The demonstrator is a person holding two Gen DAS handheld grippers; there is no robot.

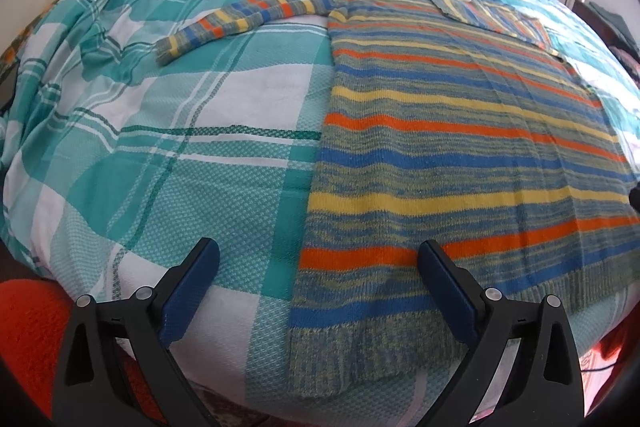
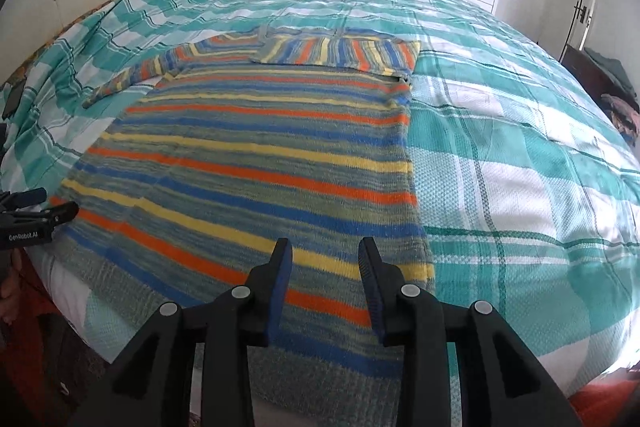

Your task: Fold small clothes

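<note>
Striped knit in orange, blue and yellow, the sweater [image 1: 460, 147] lies flat on the bed [image 1: 180, 155], hem at the near edge, one sleeve [image 2: 340, 53] folded over the chest, the other sleeve [image 1: 248, 17] stretched out across open plaid bedspread. The left tongs [image 1: 319, 255] hover wide apart above the hem corner. The right tongs [image 2: 325, 257] tilt down, parted, gripping nothing. Dark things by the far wall are hard to make out.
</note>
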